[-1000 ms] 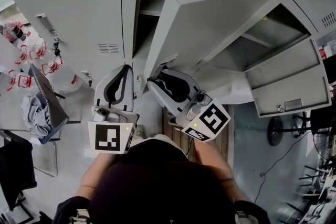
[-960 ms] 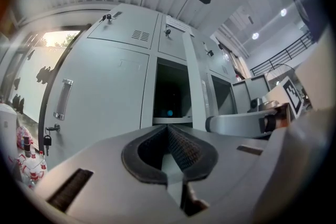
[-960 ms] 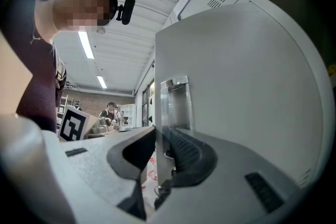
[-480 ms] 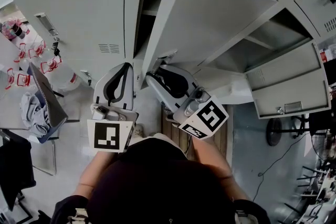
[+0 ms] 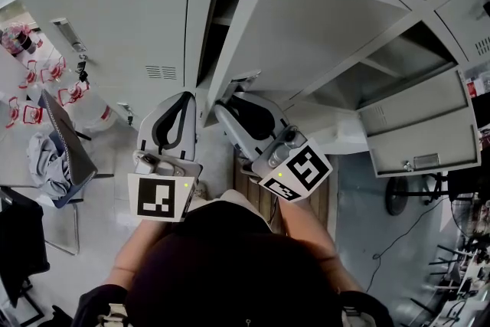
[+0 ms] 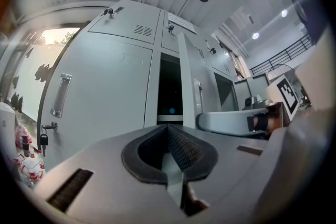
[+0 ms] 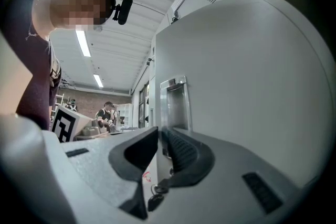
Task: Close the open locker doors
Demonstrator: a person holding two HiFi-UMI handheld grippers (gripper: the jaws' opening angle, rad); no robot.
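Head view: the right gripper (image 5: 222, 107) reaches the free edge of the open locker door (image 5: 306, 34), which swings out from the middle of the locker row. A second open door (image 5: 421, 126) hangs further right. In the right gripper view the jaws have just been closing and now pinch that door's edge just below its recessed handle (image 7: 176, 102), with a key (image 7: 155, 194) dangling beneath. The left gripper (image 5: 182, 97) hovers before a closed locker (image 5: 115, 4), jaws pressed together and empty.
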